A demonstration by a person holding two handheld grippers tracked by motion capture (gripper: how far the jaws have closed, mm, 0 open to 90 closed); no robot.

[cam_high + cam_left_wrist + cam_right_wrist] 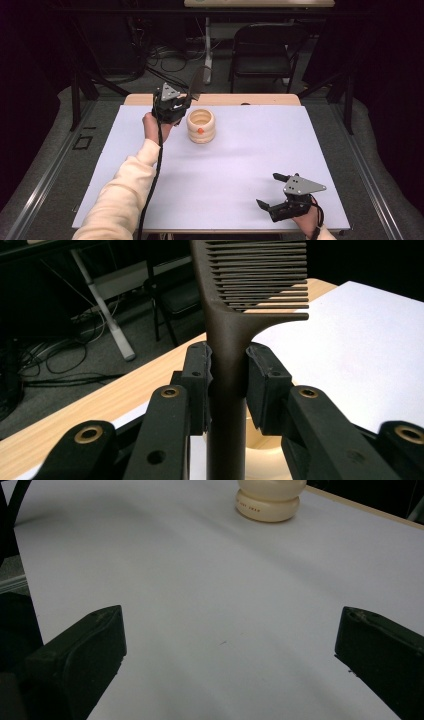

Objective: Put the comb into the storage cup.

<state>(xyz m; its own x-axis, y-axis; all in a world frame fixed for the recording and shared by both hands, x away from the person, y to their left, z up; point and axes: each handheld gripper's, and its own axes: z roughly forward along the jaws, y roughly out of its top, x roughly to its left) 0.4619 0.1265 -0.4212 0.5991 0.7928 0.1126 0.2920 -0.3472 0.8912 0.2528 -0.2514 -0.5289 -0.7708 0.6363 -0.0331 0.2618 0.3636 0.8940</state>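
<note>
Left gripper (227,377) clamps a dark brown comb (235,305) by its handle, teeth at top centre of the left gripper view; in the high view it sits upper centre, just left of a cream ribbed pot (201,126). Comb looks light, stiff, smooth plastic, likely slippery; handle is the sensible hold. Right gripper (272,192), lower right, is spread wide, empty, over the matte white table (260,150).

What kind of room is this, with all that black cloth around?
Probably a lab or recording studio: a white-topped table ringed by dark curtains, loose cables on the floor, and a folding chair behind.
</note>
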